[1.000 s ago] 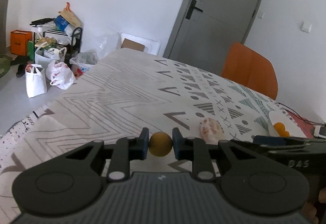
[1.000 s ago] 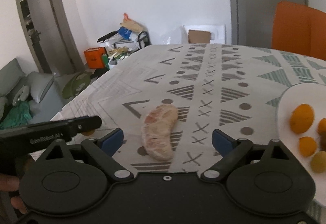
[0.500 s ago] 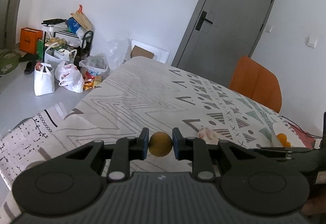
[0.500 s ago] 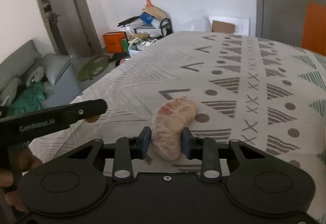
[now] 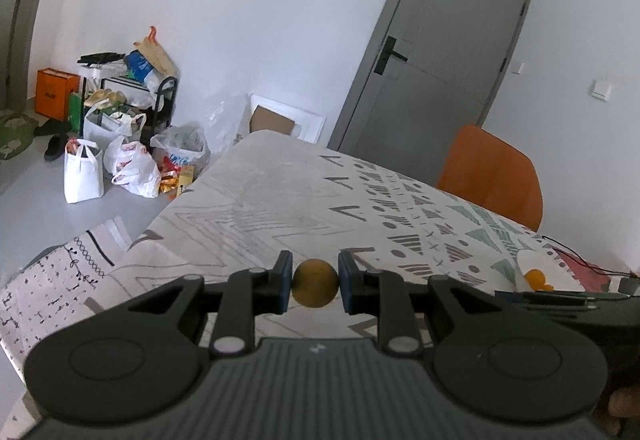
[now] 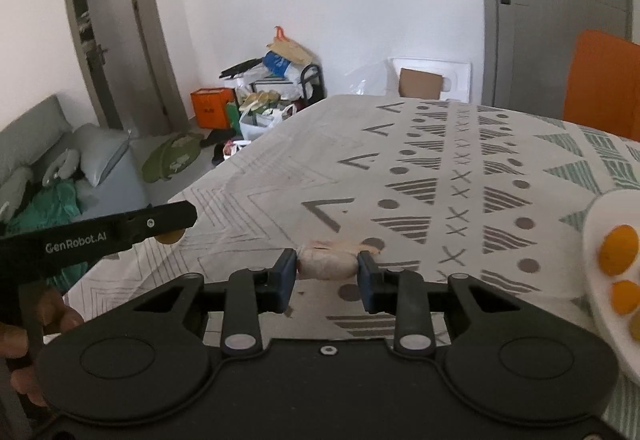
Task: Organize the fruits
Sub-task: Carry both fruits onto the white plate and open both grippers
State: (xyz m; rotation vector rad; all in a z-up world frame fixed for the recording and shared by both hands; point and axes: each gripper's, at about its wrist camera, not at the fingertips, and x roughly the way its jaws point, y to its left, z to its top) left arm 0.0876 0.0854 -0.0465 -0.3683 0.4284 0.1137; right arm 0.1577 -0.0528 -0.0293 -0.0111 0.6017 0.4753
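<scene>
As both tongs [image 5: 315,282] grip, level

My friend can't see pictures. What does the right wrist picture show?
The right gripper is shut on a peeled citrus piece above a patterned tablecloth. A white plate of small orange fruits sits right.

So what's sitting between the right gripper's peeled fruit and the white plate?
Only bare patterned tablecloth between the peeled fruit and the white plate, in the right wrist view.
</scene>
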